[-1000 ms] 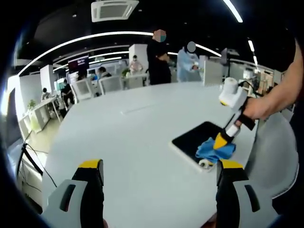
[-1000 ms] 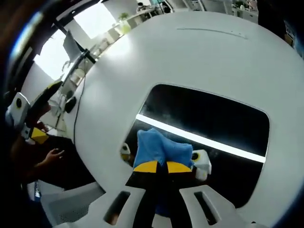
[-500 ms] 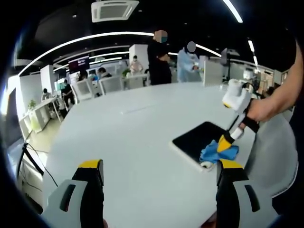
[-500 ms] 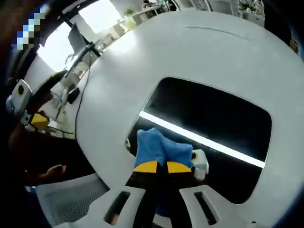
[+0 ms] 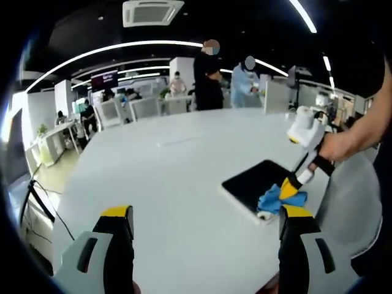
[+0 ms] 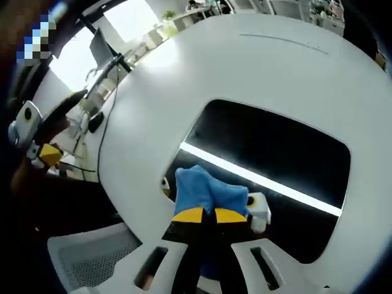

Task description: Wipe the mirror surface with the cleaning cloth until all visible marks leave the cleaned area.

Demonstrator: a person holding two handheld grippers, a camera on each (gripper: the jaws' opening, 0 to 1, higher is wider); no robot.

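A flat rectangular mirror (image 6: 269,153) (image 5: 257,180) lies on the white table (image 5: 171,177), its dark face reflecting a bright ceiling strip. My right gripper (image 6: 203,215) is shut on a blue cleaning cloth (image 6: 205,193) and presses it on the mirror's near corner. In the left gripper view that same gripper (image 5: 286,190) comes in from the right in a person's hand, with the blue cloth (image 5: 272,199) at the mirror's near end. My left gripper (image 5: 205,223) hovers open over the table, well left of the mirror, nothing between its yellow-tipped fingers (image 5: 116,215).
The round white table (image 6: 184,79) spreads wide beyond the mirror. A white mesh chair (image 6: 92,263) stands at the table's edge, with another chair (image 5: 352,202) behind the mirror. Several people and desks (image 5: 202,79) are far across the room. A cable (image 5: 37,202) hangs at the left edge.
The right gripper and cloth have slid slightly toward the mirror's near corner. The left gripper stays open and still.
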